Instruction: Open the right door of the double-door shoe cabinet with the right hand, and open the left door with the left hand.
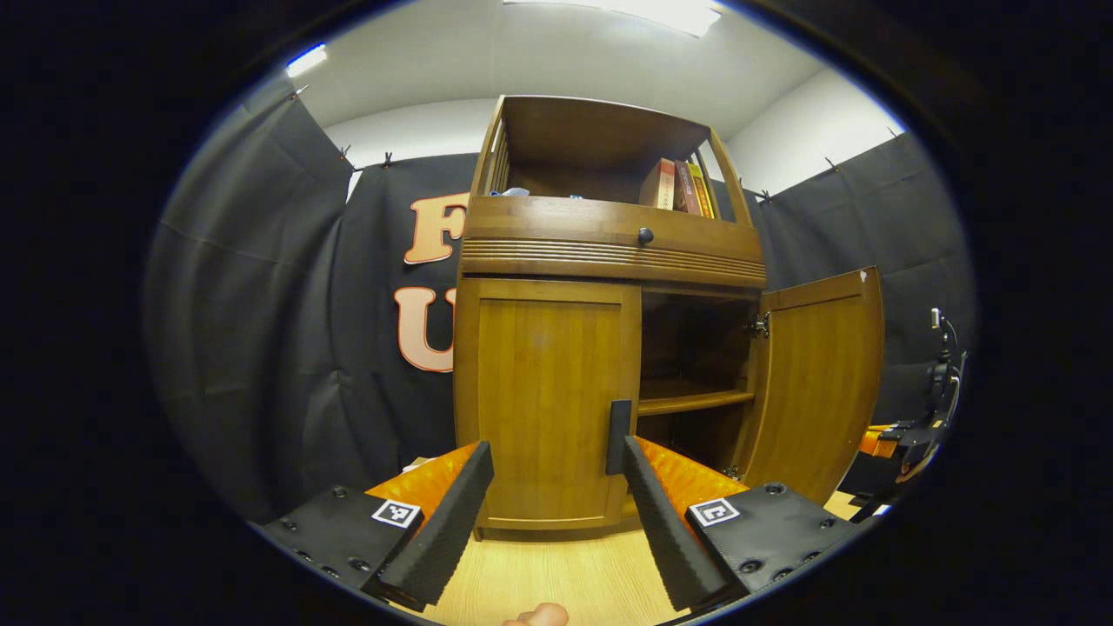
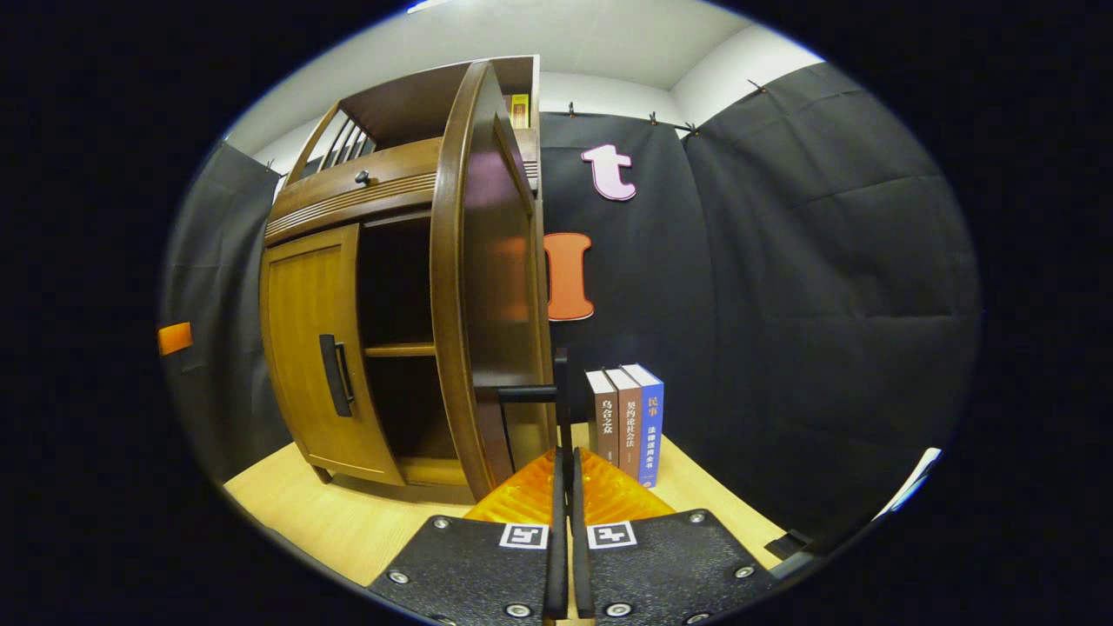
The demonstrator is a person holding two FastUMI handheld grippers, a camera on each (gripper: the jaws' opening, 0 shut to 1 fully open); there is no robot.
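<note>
The wooden shoe cabinet (image 1: 609,235) stands on a light wood floor. Its left door (image 1: 543,391) is closed, with a dark vertical handle (image 1: 618,422) at its inner edge. My left gripper (image 1: 554,454) is open right in front of that door, its right finger beside the handle. The right door (image 1: 817,382) is swung wide open, and shelves show inside. In the right gripper view the right door (image 2: 487,287) is seen edge-on. My right gripper (image 2: 565,459) is shut on that door's dark handle (image 2: 561,391). The left door (image 2: 309,348) stands closed there too.
Three upright books (image 2: 628,422) stand on the floor by the black cloth wall, just past the open door. More books (image 1: 683,187) sit on the cabinet's top shelf above a drawer with a round knob (image 1: 644,235). A fingertip (image 1: 541,616) shows at the bottom edge.
</note>
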